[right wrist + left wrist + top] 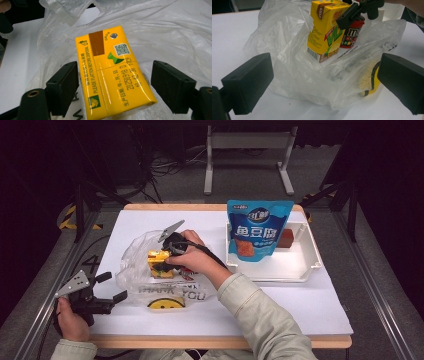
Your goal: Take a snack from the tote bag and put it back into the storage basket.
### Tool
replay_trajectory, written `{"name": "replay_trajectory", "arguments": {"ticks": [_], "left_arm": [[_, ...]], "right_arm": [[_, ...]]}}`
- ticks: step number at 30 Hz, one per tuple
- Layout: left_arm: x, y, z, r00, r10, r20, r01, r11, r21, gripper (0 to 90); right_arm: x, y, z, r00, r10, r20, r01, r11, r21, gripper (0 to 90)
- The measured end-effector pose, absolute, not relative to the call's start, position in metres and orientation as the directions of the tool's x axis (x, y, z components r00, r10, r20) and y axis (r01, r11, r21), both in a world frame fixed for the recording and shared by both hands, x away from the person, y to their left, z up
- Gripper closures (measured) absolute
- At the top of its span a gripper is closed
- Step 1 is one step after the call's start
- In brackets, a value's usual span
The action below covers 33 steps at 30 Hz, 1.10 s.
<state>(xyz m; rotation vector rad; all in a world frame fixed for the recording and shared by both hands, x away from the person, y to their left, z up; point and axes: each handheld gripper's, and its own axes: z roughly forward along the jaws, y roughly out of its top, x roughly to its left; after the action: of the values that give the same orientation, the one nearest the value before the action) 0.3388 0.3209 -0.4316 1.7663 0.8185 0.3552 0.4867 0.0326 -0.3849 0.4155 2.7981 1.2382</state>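
Glossy carton (113, 72), crinkled clear plastic bag (175, 32)

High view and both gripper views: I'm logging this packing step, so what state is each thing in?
Plastic bag: open, crumpled, lying on the table.
Yellow drink carton: upright in the bag, sealed, between the right gripper's open fingers.
Red candy tube: upright, capped.
Blue snack pouch: standing in the white tray.
Left gripper: open.
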Motion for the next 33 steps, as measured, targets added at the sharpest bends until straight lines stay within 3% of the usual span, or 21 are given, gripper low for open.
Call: {"name": "replay_trajectory", "arguments": {"ticks": [3,7,25,33], "left_arm": [[0.339,0.321,-0.432,0.718,0.679,-0.154,0.348,-0.159,0.924,1.1],[0.339,0.321,-0.432,0.717,0.680,-0.154,0.350,-0.159,0.923,1.1],[0.339,0.322,-0.432,0.717,0.679,-0.159,0.349,-0.152,0.925,1.1],[0.338,0.322,-0.431,0.716,0.679,-0.162,0.351,-0.149,0.925,1.1]], "right_arm": [[0.487,0.034,-0.386,-0.966,0.253,0.054,0.212,0.654,0.726,27.2],[0.487,0.035,-0.386,-0.974,0.224,0.035,0.184,0.690,0.700,42.4],[0.485,0.032,-0.377,-0.978,0.210,-0.017,0.145,0.733,0.664,48.8],[0.487,0.020,-0.361,-0.976,0.220,0.006,0.160,0.693,0.703,48.7]]}}
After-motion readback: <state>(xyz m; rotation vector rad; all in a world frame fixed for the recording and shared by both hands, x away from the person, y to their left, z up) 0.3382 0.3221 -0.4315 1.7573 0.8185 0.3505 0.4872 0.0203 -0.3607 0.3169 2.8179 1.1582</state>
